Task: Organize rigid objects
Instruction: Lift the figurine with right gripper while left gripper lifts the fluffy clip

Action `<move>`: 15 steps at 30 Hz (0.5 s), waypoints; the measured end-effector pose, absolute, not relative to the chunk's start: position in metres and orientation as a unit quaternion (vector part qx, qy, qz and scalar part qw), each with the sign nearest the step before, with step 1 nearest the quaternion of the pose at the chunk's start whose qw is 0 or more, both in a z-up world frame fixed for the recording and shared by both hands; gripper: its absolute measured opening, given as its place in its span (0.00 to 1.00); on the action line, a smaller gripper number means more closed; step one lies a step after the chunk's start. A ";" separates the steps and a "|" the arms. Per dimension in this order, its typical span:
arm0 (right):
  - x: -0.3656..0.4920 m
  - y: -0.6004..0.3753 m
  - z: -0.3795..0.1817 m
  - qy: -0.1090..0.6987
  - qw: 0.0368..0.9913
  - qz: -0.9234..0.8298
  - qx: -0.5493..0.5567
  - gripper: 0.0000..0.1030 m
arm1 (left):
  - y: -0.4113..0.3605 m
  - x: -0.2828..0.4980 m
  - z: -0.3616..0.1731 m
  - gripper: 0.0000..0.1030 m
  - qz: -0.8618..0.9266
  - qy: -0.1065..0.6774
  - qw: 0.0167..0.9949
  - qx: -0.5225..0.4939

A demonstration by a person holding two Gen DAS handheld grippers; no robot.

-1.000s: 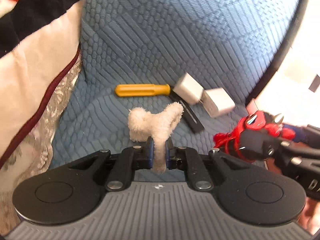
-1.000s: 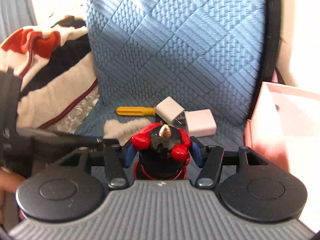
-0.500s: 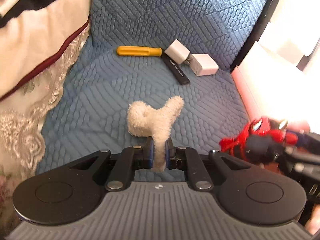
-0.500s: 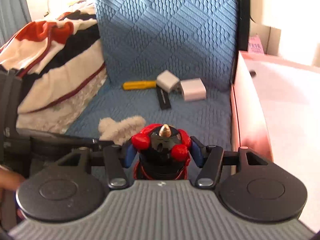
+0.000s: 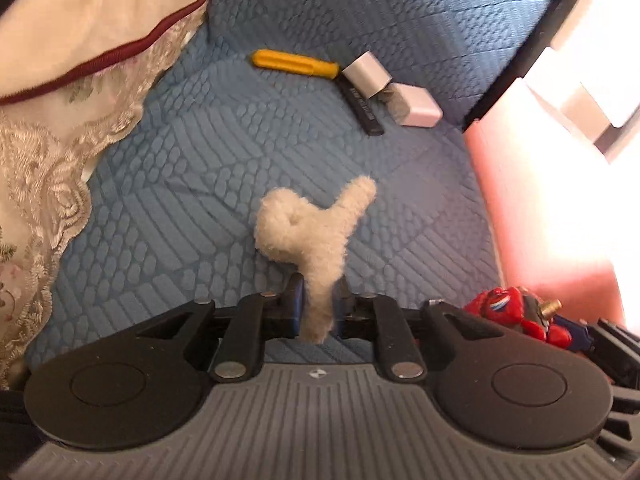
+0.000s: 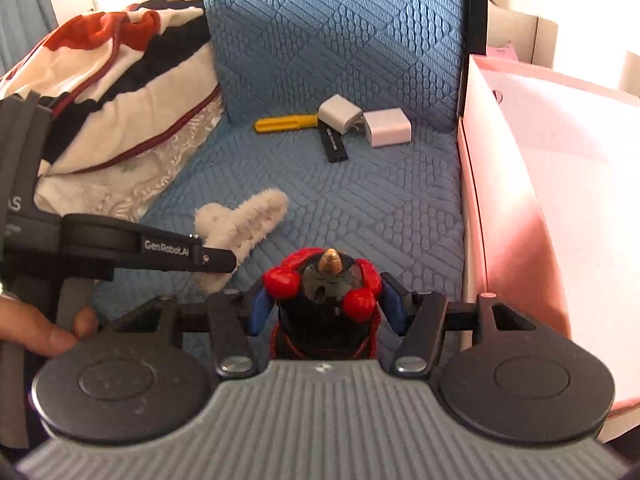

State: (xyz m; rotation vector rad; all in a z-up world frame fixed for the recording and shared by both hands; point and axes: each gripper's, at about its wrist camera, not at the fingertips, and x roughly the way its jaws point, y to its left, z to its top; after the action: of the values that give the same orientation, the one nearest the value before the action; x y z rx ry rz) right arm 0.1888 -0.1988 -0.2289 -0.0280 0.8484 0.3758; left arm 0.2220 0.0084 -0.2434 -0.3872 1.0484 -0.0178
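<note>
Both pulled back from sofa | left hand-held gripper [image 5: 319,307] loosening around fluffy toy [image 5: 316,236] | right hand-held gripper [image 6: 324,304] pinching figure [image 6: 326,300]

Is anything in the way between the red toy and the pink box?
Nothing visible. The right tool holds the red toy right beside the pink box, whose open inside looks clear; only blue cushion lies between them.
</note>
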 end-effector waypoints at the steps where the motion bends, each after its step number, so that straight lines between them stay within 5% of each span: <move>1: 0.189 -0.199 -0.231 0.413 0.893 0.180 -0.011 0.58 | 0.008 0.224 -0.245 0.37 -0.004 0.502 0.846 -0.183; 8: 0.192 -0.193 -0.240 0.420 0.890 0.176 -0.009 0.61 | 0.013 0.231 -0.250 0.56 0.013 0.500 0.849 -0.173; 15: 0.201 -0.188 -0.254 0.444 0.880 0.165 -0.011 0.61 | 0.013 0.244 -0.251 0.60 0.016 0.497 0.855 -0.151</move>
State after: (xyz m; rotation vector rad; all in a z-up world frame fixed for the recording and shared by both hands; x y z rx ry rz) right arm 0.2006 -0.1877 -0.2540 -0.0229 0.9258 0.3445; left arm 0.2440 0.0135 -0.2507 -0.3169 1.0441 0.0326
